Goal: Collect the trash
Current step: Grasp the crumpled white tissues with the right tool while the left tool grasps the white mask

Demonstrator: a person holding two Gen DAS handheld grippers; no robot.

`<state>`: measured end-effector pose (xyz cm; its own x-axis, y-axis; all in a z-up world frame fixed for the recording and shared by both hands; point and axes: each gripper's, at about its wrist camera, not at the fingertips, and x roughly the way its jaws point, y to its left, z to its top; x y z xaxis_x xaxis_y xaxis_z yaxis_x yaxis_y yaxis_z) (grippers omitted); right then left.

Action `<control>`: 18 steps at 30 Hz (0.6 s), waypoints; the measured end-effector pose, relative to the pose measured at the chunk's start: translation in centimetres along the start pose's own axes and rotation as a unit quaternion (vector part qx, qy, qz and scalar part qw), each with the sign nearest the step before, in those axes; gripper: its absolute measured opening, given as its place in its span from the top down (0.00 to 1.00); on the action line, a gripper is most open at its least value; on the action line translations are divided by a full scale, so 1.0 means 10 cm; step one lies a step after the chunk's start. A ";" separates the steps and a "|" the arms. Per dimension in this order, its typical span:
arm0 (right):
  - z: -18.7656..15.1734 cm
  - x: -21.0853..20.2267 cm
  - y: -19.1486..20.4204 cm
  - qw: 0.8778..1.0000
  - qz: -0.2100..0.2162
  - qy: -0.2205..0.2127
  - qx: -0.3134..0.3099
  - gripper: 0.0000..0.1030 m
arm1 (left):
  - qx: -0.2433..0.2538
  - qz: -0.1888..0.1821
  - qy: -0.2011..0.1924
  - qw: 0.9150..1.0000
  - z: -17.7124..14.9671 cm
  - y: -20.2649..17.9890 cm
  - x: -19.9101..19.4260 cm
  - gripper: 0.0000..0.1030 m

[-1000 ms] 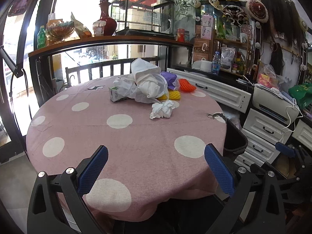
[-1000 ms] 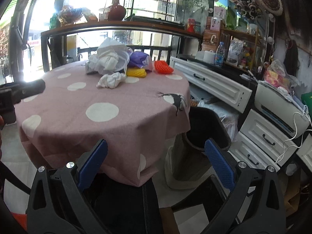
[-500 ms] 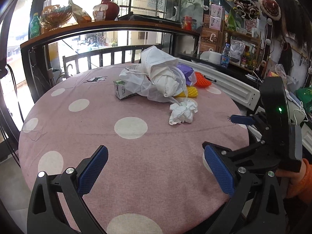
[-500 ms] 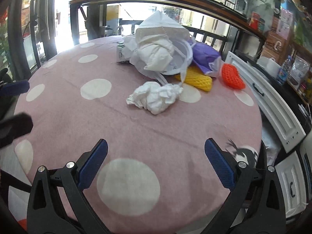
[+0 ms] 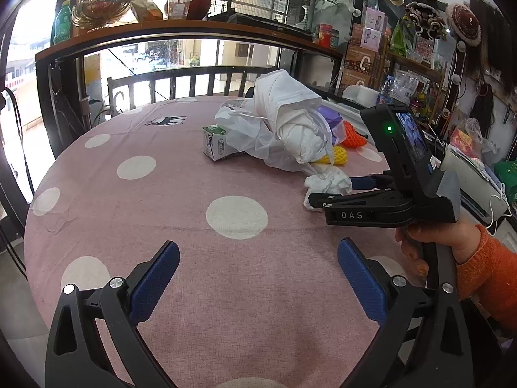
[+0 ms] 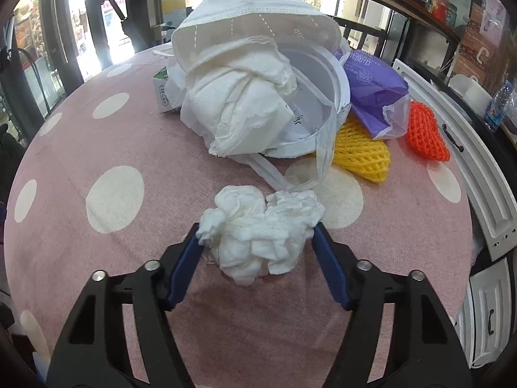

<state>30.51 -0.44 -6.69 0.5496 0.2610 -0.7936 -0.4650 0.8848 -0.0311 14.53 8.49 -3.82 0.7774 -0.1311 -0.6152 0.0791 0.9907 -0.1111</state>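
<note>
A crumpled white tissue [image 6: 258,228] lies on the pink polka-dot tablecloth [image 6: 106,148]. My right gripper [image 6: 257,236] is open, its blue pads on both sides of the tissue and touching its edges. The tissue also shows in the left wrist view [image 5: 326,186], with the right gripper [image 5: 336,190] around it. Behind it is a trash pile: a white bag with a mask [image 6: 255,74], a purple packet [image 6: 371,84], yellow foam net [image 6: 362,155], orange foam net [image 6: 425,132] and a small green carton [image 5: 216,142]. My left gripper [image 5: 258,271] is open and empty over the near table.
White drawers [image 6: 484,174] stand right of the table. A railing and wooden shelf [image 5: 181,37] with a vase and bottles run behind it. Cluttered shelves [image 5: 404,58] fill the back right.
My right gripper has moved forward across the table to the crumpled tissue and narrowed around it. My left gripper has moved forward over the table, still open.
</note>
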 end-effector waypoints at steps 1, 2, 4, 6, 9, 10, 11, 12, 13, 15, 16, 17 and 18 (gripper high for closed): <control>0.00 0.02 0.00 1.000 0.010 0.000 0.003 0.49 | 0.005 0.000 0.006 1.000 0.01 -0.01 0.03 0.07; -0.01 0.01 0.00 1.000 0.020 -0.002 0.006 0.52 | 0.012 -0.003 0.009 1.000 0.01 -0.02 0.06 0.08; -0.03 -0.03 0.03 1.000 0.025 -0.007 0.003 0.61 | 0.024 -0.015 0.012 1.000 0.01 -0.06 0.10 0.09; -0.06 -0.08 0.04 0.999 0.029 -0.015 0.000 0.63 | 0.029 -0.022 0.016 0.999 0.02 -0.10 0.13 0.10; -0.15 -0.23 -0.01 0.999 0.037 -0.030 0.003 0.63 | 0.032 -0.028 0.001 0.999 0.10 -0.13 0.16 0.10; -0.18 -0.29 -0.04 0.999 0.034 -0.035 0.004 0.63 | 0.029 -0.031 -0.003 0.999 0.14 -0.14 0.18 0.11; -0.22 -0.34 -0.08 0.999 0.032 -0.040 0.006 0.63 | 0.023 -0.036 -0.004 0.999 0.19 -0.14 0.21 0.12; -0.25 -0.40 -0.12 0.999 0.028 -0.046 0.007 0.63 | 0.017 -0.045 -0.003 0.999 0.24 -0.15 0.25 0.14; -0.29 -0.46 -0.17 0.998 0.024 -0.051 0.010 0.63 | 0.011 -0.051 -0.003 0.999 0.30 -0.16 0.30 0.16; -0.37 -0.55 -0.28 0.998 0.025 -0.051 0.025 0.63 | 0.008 -0.051 -0.006 0.999 0.39 -0.22 0.40 0.18; -0.41 -0.59 -0.34 0.998 0.026 -0.051 0.034 0.63 | 0.012 -0.048 -0.007 0.999 0.45 -0.26 0.46 0.21; -0.44 -0.63 -0.38 0.998 0.022 -0.053 0.037 0.63 | 0.014 -0.044 -0.008 0.999 0.50 -0.31 0.51 0.24; -0.48 -0.67 -0.41 0.998 0.011 -0.057 0.035 0.63 | 0.013 -0.042 -0.010 0.999 0.56 -0.34 0.55 0.28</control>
<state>25.38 -7.63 -4.12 0.6174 0.3193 -0.7190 -0.4304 0.9021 0.0311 22.05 4.59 -2.51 0.7799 -0.2142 -0.5881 0.1616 0.9767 -0.1414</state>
